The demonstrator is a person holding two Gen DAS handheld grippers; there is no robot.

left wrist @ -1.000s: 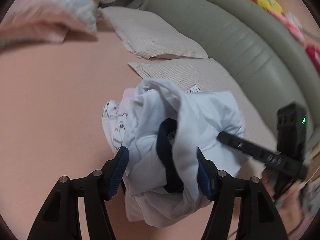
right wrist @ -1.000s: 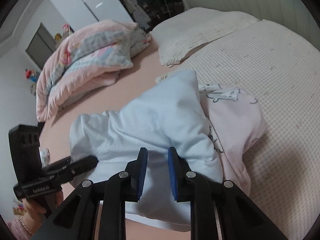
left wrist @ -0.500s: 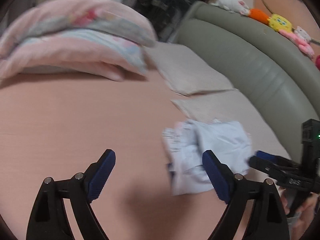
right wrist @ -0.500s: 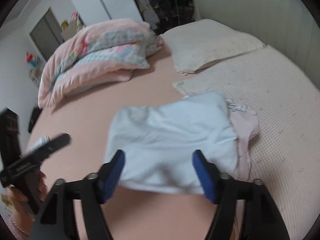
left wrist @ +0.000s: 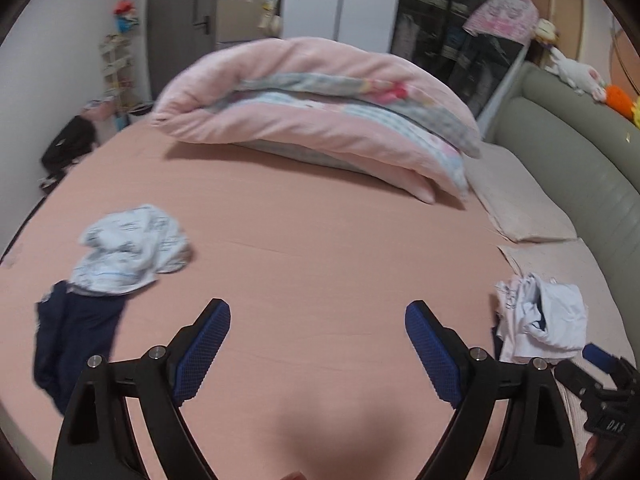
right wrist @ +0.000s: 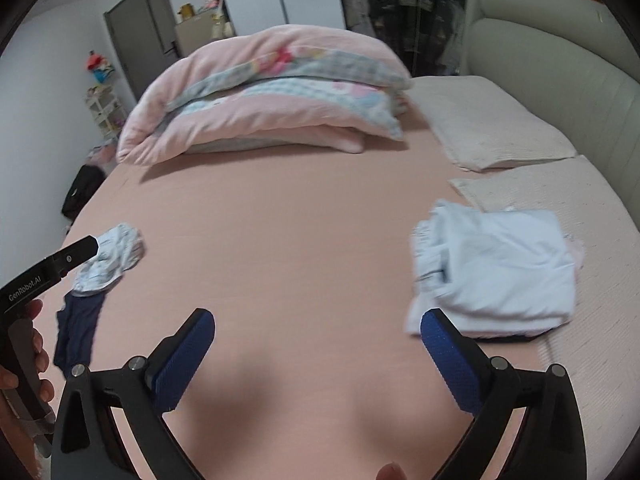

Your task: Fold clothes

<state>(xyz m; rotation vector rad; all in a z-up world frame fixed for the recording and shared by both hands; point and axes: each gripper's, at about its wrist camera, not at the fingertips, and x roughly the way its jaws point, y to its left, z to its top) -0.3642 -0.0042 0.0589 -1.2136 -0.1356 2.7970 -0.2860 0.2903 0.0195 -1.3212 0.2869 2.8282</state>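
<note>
Fingers spread wide on both: our left hand-held gripper [left wrist: 318, 344] and right hand-held gripper [right wrist: 318, 358] hang empty over the bare pink bed [left wrist: 320, 248]. From the left hand-held gripper, the folded light-blue shirt [left wrist: 540, 326] lies at three o'clock, just beyond its right finger, on a pale mat [right wrist: 592, 320] by the grey headboard [left wrist: 580, 168]. At nine to ten o'clock sits a crumpled white printed garment [left wrist: 128, 252] overlapping a navy garment [left wrist: 68, 340] near the bed's edge. At twelve o'clock, well apart, a folded pink quilt [left wrist: 320, 108] lies. Between us and it we see open sheet.
</note>
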